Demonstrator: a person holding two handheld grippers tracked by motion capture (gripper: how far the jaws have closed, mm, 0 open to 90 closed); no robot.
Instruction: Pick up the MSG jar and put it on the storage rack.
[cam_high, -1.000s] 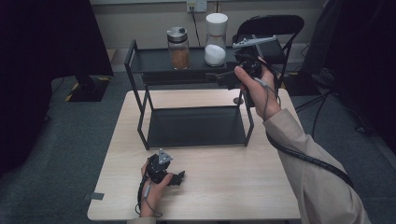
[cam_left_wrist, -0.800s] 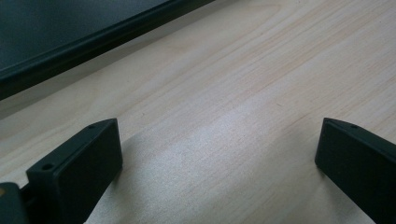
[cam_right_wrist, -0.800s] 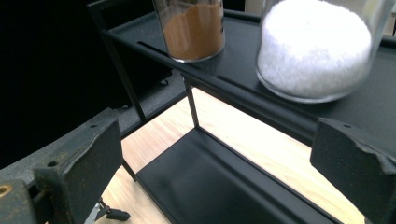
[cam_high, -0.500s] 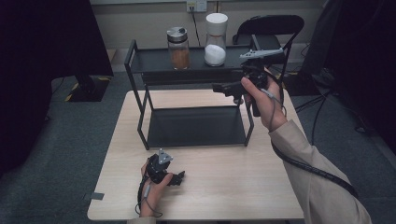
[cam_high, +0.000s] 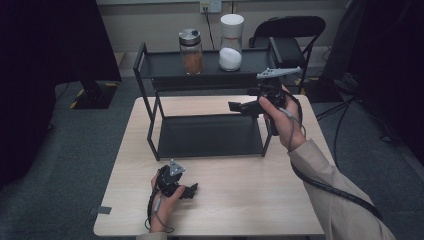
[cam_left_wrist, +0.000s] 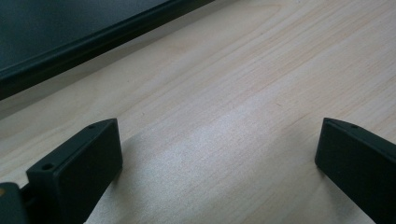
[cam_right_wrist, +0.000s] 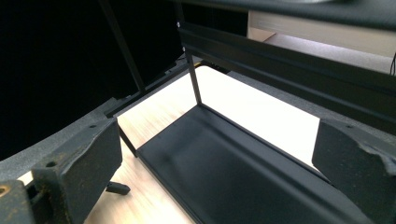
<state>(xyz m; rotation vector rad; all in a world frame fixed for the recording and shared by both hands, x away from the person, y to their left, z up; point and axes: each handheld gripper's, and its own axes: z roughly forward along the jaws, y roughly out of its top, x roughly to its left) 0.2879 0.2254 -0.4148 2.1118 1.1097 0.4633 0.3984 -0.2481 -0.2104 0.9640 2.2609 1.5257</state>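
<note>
A black two-tier rack (cam_high: 150, 100) stands on the wooden table (cam_high: 250, 200). On its top shelf are a glass jar of brown stuff (cam_high: 191, 52) and a white-lidded jar of white powder (cam_high: 231, 45). My right gripper (cam_high: 240, 106) hovers at the rack's right end, below the top shelf, pointing left. It is open (cam_right_wrist: 217, 135) and empty, and faces the bare lower shelf (cam_right_wrist: 233, 172). My left gripper (cam_high: 189, 190) rests on the table near the front edge, open (cam_left_wrist: 217, 135), with only wood between its fingers. The rack's lower edge (cam_left_wrist: 70, 51) lies just ahead of it.
A black folding chair (cam_high: 292, 30) stands behind the table at the right. Cables (cam_high: 350, 110) run across the carpet to the right. The rack's lower shelf (cam_high: 210, 135) holds nothing. A dark curtain (cam_high: 45, 45) hangs at the left.
My right gripper has come down and back from the top shelf's right end to a spot beside the rack, level with the gap between shelves. The left gripper has stayed still.
</note>
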